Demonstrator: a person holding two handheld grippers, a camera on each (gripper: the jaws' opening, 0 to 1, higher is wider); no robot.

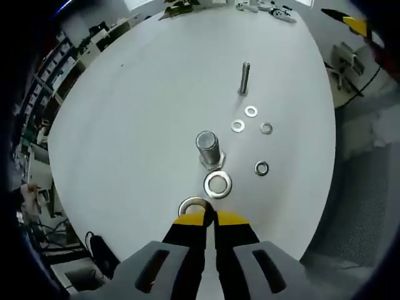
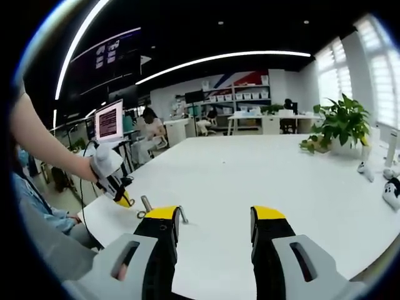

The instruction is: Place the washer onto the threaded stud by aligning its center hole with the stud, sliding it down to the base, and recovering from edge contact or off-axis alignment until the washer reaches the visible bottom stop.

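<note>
Two views split the scene. The left gripper view looks down on a white table [image 1: 144, 112], where the left gripper [image 1: 205, 217] has its jaws pressed together on the rim of a washer [image 1: 192, 205] at the near edge. A second, larger washer [image 1: 218, 184] lies flat just beyond, beside the thick stud [image 1: 209, 149] standing upright. Farther off, a thin bolt [image 1: 244, 78] stands with four small washers [image 1: 251, 111] scattered near it. The right gripper view faces across the table toward a plant [image 2: 337, 122]; the right gripper [image 2: 214, 225] has its jaws wide apart, holding nothing. At its left, a hand [image 2: 103, 164] holds the other gripper down at the table.
</note>
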